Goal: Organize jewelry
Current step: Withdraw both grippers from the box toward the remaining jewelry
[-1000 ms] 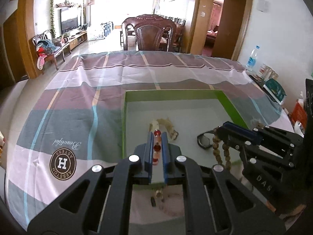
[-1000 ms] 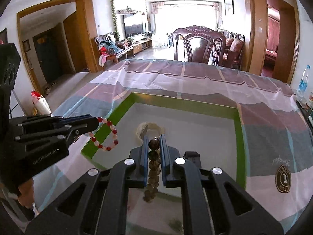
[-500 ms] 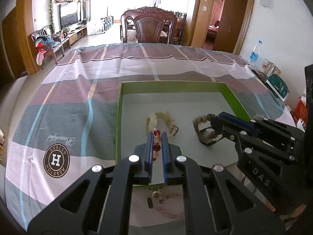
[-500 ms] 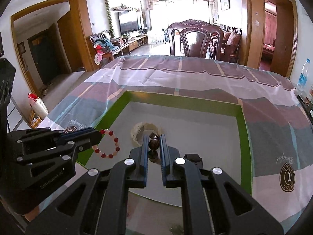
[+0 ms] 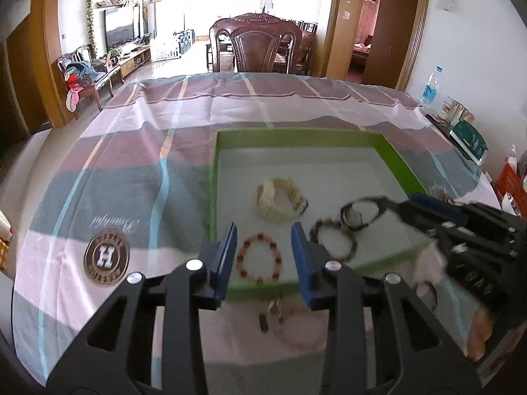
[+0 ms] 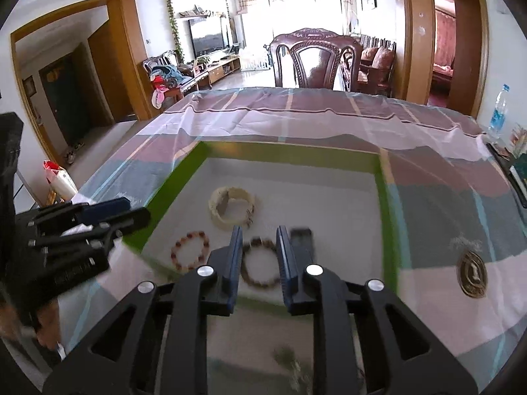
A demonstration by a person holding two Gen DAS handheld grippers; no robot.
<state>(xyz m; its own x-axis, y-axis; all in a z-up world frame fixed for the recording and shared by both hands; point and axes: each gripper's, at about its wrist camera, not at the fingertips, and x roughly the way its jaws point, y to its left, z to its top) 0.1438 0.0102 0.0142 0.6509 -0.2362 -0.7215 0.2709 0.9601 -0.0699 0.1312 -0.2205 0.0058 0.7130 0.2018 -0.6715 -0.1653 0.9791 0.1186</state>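
A green-rimmed tray (image 5: 212,181) (image 6: 171,177) lies on the striped tablecloth. In it lie a red-and-pink bead bracelet (image 5: 260,258) (image 6: 190,255), a brown wooden bead bracelet (image 5: 334,243) (image 6: 260,266), a cream bangle (image 5: 280,199) (image 6: 232,207) and a black watch (image 5: 357,212) (image 6: 301,240). My left gripper (image 5: 263,256) is open and empty above the red bracelet. My right gripper (image 6: 258,256) is open and empty above the brown bracelet. In the left wrist view its tip (image 5: 408,205) is near the watch.
Small jewelry pieces (image 5: 273,312) lie on the cloth in front of the tray, partly blurred. A water bottle (image 5: 429,87) and boxes (image 5: 467,138) stand at the table's right edge. A wooden chair (image 5: 260,46) stands behind the far edge.
Both grippers opened and let go. The red bracelet and the brown bracelet now lie flat in the tray's near part. Both grippers pulled back and up.
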